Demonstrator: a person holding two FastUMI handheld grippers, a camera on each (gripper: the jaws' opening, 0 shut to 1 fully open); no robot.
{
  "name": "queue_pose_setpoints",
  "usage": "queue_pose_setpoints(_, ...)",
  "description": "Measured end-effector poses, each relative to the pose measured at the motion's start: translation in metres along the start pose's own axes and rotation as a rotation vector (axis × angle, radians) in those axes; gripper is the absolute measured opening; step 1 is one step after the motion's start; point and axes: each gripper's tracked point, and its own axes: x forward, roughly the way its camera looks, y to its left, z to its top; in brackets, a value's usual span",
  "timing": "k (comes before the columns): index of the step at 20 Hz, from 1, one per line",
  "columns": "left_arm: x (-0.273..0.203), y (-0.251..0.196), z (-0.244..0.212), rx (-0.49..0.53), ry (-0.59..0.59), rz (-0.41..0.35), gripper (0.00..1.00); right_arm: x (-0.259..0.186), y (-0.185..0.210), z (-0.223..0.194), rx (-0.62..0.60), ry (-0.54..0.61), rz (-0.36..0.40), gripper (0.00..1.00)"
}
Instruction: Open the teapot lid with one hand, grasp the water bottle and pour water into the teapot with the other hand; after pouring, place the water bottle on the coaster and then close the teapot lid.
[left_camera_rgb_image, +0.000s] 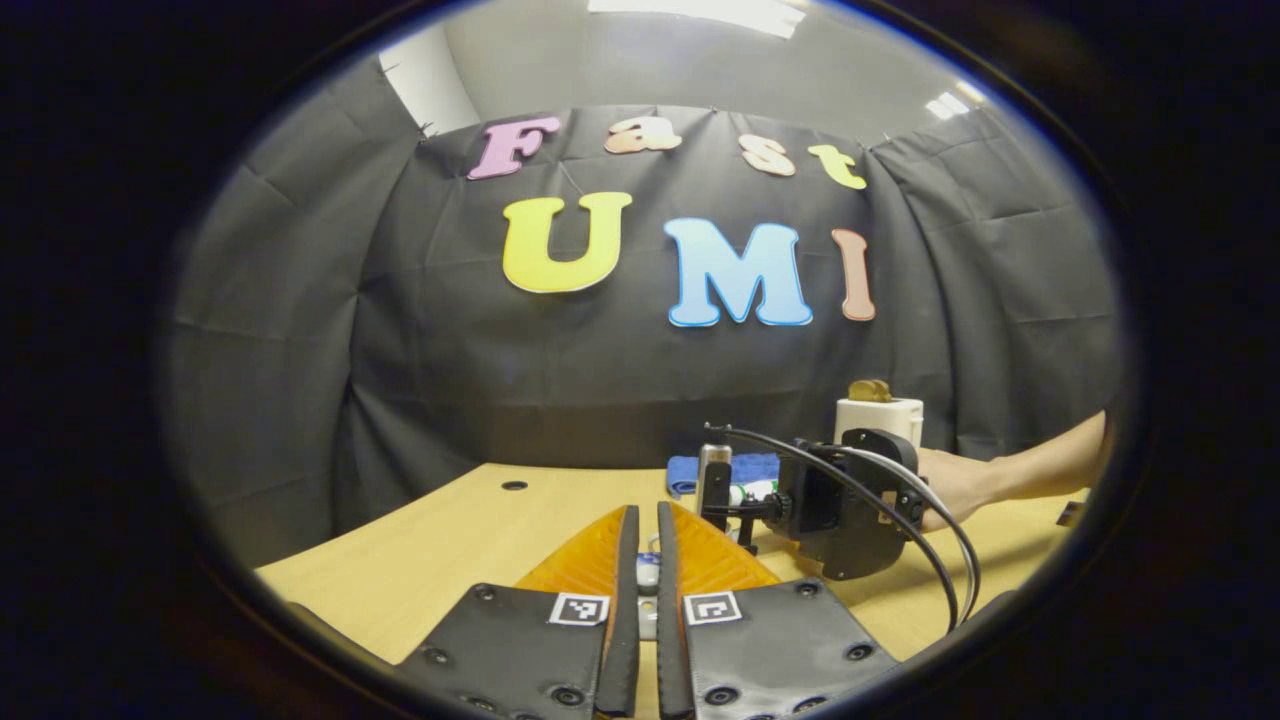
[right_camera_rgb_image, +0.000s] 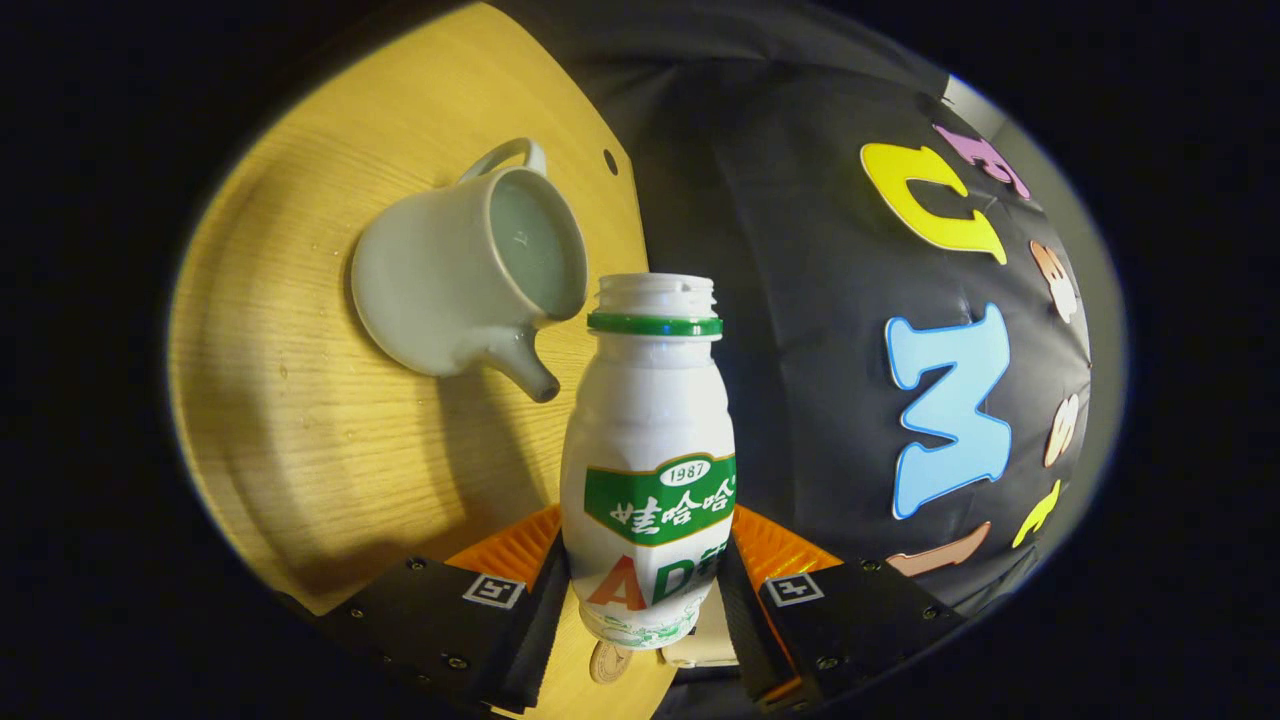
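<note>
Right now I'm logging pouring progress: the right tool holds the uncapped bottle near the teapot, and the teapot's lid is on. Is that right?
Not quite. The right gripper view shows the right tool shut on the uncapped bottle near the teapot, but the teapot's lid is off: its mouth is open and liquid shows inside.

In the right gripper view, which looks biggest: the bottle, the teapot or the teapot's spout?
1. Bottle, though it sits nearest the camera, held in the claw, so its true size is unsure.
2. Teapot.
3. Spout.
</note>
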Motion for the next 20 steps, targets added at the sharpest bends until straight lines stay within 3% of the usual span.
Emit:
queue_pose_setpoints(7, 0.001, 0.005, -0.010, -0.010, 0.028, 0.009, 0.17, -0.002, -0.008, 0.006, -0.125, -0.005, -0.030, 0.72)
queue_pose_setpoints(8, 0.000, 0.006, -0.009, -0.008, 0.027, 0.011, 0.13, -0.001, -0.009, 0.007, -0.145, -0.004, -0.036, 0.72)
queue_pose_setpoints(14, 0.002, 0.009, -0.022, -0.013, 0.053, 0.018, 0.17, -0.002, -0.015, 0.012, -0.209, -0.012, -0.057, 0.72)
queue_pose_setpoints(17, 0.002, 0.011, -0.024, -0.011, 0.057, 0.022, 0.14, -0.002, -0.022, 0.013, -0.257, -0.012, -0.083, 0.72)
queue_pose_setpoints(19, 0.003, 0.009, -0.024, -0.011, 0.060, 0.020, 0.18, -0.001, -0.025, 0.014, -0.276, -0.013, -0.092, 0.72)
queue_pose_setpoints(20, 0.001, 0.009, -0.025, -0.009, 0.063, 0.019, 0.14, -0.001, -0.027, 0.015, -0.285, -0.012, -0.094, 0.72)
